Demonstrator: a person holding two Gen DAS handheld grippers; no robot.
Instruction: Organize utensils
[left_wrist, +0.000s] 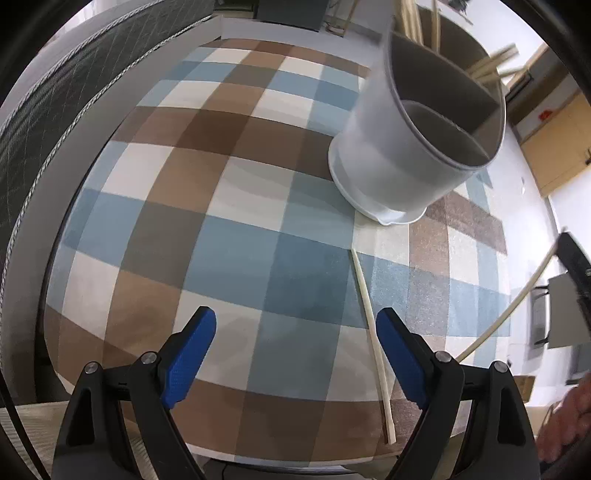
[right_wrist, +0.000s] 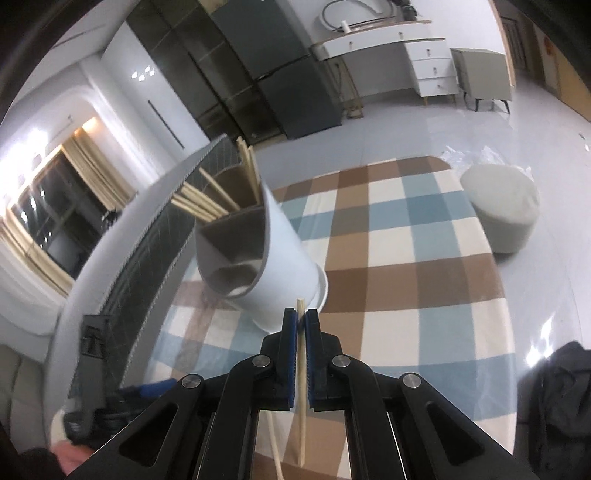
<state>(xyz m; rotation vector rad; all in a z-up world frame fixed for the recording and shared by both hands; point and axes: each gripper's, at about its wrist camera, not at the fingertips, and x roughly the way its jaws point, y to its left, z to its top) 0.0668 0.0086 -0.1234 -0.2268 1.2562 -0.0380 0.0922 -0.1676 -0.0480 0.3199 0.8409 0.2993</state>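
the left gripper (left_wrist: 295, 354) is standing wide open above the checked cloth (left_wrist: 236, 236) and is holding nothing. one pale chopstick (left_wrist: 371, 332) is lying on the cloth between its blue pads (left_wrist: 190, 356), just beside the right pad and not pressed by it. the white utensil holder (left_wrist: 417, 147) is standing on the cloth farther from this gripper, a little to the right in the left wrist view. its inside is divided into compartments, and several chopsticks (left_wrist: 491, 68) are already leaning in the far one. at the right edge of this view a hand (left_wrist: 569, 421) and the other gripper, blurred, are showing with a pale stick.

the right gripper (right_wrist: 301, 321) is closed tight on a chopstick (right_wrist: 302, 387), which is passing upright between the pads with its tip sticking out just above them. the holder (right_wrist: 280, 254) is appearing just behind that tip, with the chopsticks (right_wrist: 207, 199) in its back compartment.
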